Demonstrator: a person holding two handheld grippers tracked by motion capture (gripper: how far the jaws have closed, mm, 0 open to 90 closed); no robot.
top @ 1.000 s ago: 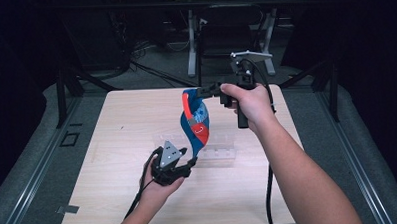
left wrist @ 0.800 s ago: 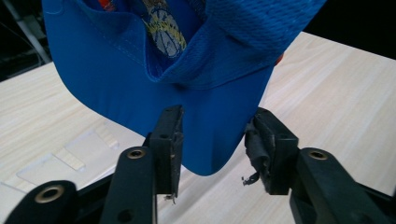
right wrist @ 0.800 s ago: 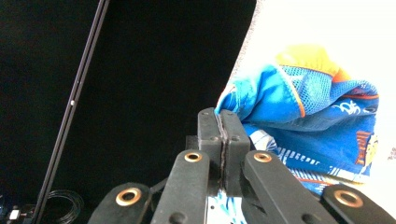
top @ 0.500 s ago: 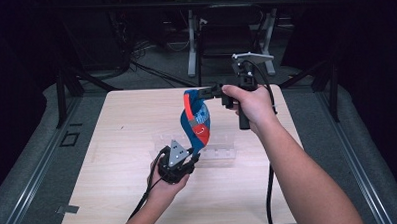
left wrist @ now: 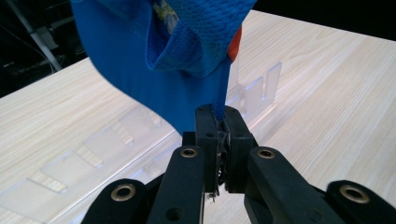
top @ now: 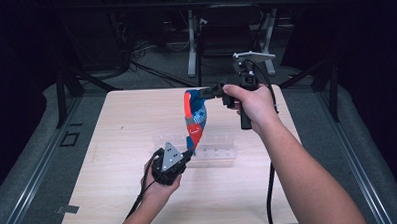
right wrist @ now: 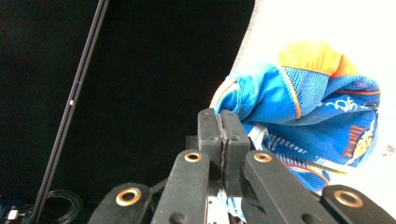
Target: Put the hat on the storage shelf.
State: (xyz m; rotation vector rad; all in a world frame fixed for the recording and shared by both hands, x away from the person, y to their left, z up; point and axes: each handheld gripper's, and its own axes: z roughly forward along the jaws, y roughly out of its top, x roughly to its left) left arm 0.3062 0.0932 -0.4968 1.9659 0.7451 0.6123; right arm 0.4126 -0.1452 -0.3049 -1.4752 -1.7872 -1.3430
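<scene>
Item: blue-and-red garment [top: 195, 121], held off the table [top: 114, 195]. Right claw [top: 206, 91] clamped its top; left claw [top: 188, 153] had just closed on its lower edge. Both grips secured; the clear rack [top: 223, 150] beneath stood untouched.

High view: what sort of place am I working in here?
Most likely a lab or recording studio rather than a home. A bare light wooden table stands on grey floor matting ringed by black darkness, with loose cables and metal stand legs behind it.
</scene>
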